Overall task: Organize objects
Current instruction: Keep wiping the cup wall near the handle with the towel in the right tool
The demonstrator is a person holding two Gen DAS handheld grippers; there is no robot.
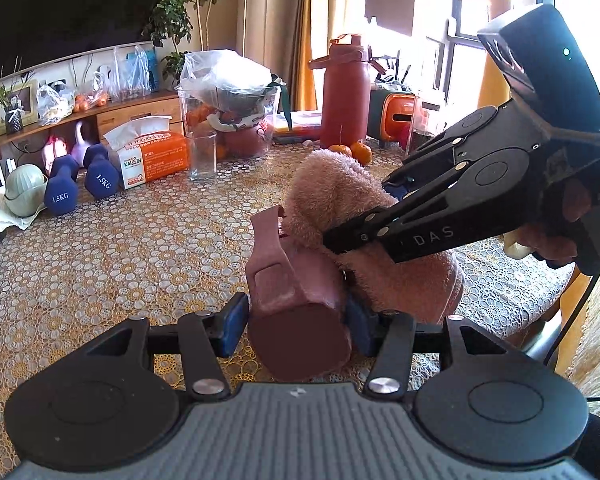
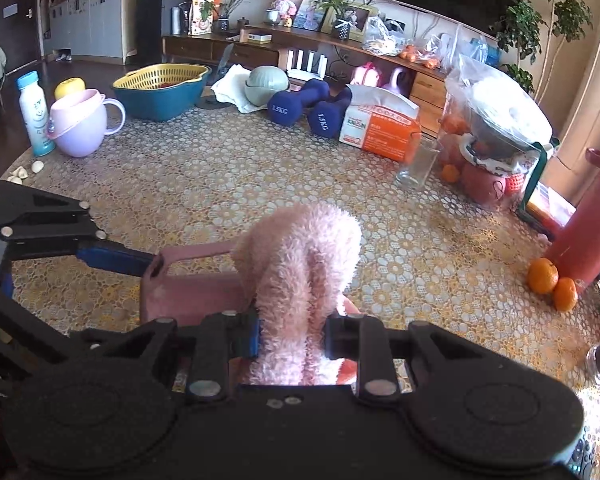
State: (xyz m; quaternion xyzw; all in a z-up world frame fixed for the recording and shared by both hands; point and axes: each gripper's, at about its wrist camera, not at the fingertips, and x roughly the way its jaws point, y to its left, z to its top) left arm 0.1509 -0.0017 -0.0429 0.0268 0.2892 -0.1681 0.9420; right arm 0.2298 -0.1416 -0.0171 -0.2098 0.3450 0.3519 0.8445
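My left gripper (image 1: 296,324) is shut on a dusty-pink bottle (image 1: 296,308) with a carry strap, lying on its side over the lace tablecloth (image 1: 120,264). A fluffy pink plush cloth (image 1: 340,196) is bunched against the bottle's far end. My right gripper (image 2: 292,332) is shut on that plush cloth (image 2: 300,256) and also shows in the left wrist view (image 1: 340,240), coming in from the right. The bottle (image 2: 188,292) and the left gripper's blue pad (image 2: 112,258) lie to the left in the right wrist view.
Along the table's far side stand blue dumbbells (image 1: 76,184), a tissue box (image 1: 152,156), an empty glass (image 1: 203,156), a bagged bowl stack (image 1: 236,108), a tall red flask (image 1: 346,92) and mandarins (image 1: 352,151). A lilac cup (image 2: 84,124), white bottle (image 2: 34,114) and teal basket (image 2: 162,90) stand at far left.
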